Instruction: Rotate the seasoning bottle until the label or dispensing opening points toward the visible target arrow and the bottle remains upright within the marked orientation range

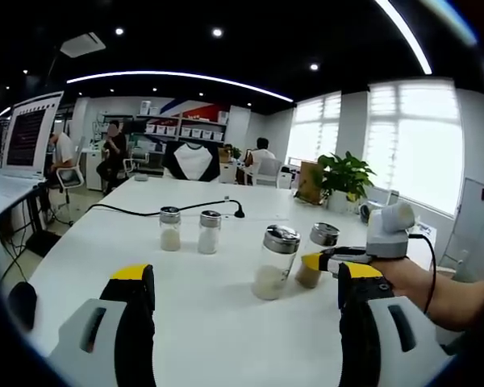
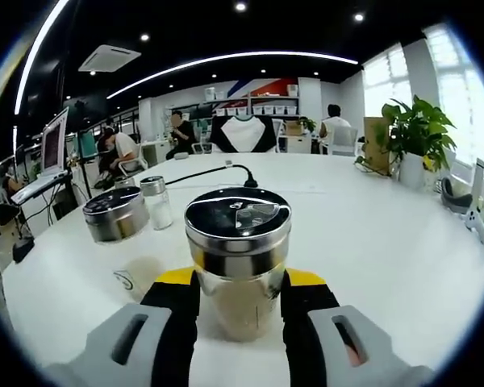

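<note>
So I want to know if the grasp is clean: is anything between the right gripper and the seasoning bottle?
Nothing visible. The right gripper has the seasoning bottle directly between its jaws, pads against the glass. A second bottle stands close beside it on the white table, outside the jaws.

Our left gripper low in frame, jaws spread wide, our right gripper bottom centre, jaws clamped on the seasoning bottle
</note>
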The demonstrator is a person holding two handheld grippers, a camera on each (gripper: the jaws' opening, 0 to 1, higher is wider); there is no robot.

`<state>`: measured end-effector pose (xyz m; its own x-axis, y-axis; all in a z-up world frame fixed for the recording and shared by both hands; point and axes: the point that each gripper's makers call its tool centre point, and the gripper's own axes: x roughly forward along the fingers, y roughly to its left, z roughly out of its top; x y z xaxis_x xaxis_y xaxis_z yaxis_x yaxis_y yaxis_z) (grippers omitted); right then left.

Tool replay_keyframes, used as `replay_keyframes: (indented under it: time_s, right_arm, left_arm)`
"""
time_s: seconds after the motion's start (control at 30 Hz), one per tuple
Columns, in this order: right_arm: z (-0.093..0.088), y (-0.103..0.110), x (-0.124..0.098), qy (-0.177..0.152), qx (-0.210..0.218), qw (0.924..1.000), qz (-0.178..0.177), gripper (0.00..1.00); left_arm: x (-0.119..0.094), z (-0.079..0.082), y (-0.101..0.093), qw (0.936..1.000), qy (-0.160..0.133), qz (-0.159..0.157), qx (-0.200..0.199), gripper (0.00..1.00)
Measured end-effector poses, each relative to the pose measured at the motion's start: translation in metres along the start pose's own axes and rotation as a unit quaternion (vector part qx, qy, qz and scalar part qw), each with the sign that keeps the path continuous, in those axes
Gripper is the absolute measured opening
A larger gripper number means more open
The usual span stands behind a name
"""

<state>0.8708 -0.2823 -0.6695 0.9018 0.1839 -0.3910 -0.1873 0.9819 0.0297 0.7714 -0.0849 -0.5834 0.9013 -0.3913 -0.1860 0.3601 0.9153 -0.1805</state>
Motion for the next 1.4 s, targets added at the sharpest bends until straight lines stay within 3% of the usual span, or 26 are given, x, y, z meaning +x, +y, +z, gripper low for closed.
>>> replay_keyframes:
  time_s: [0.6,0.7,0.77,0.87,1.13,1.4]
  right_arm:
    - [-0.001,0.000,-0.001,0.009,0.000,1.0000,0.000,0.39]
    - [0.001,0.000,-0.002,0.007,-0.032,0.9994,-0.006,0.39]
    - [0.001,0.000,-0.003,0.006,-0.032,0.9995,-0.004,0.40]
    - [0.002,0.000,-0.006,0.005,-0.022,0.9997,0.004,0.48]
    - [0.017,0.002,-0.015,-0.024,-0.069,0.9969,0.029,0.52]
    - [0.016,0.007,-0.019,-0.013,-0.091,0.9936,0.065,0.58]
  left_arm:
    - [0.000,-0.002,0.003,1.0000,0.002,0.004,-0.003,1.00]
    - [0.000,-0.002,0.002,1.0000,0.002,0.003,-0.004,1.00]
    - [0.000,-0.002,0.003,1.0000,0.002,0.004,-0.004,1.00]
    - [-0.001,-0.003,0.004,1.0000,0.002,0.006,-0.005,1.00]
    - [-0.001,-0.006,0.003,1.0000,0.007,0.005,-0.005,1.00]
    - [-0.002,-0.006,0.003,0.9999,0.007,0.006,-0.007,1.00]
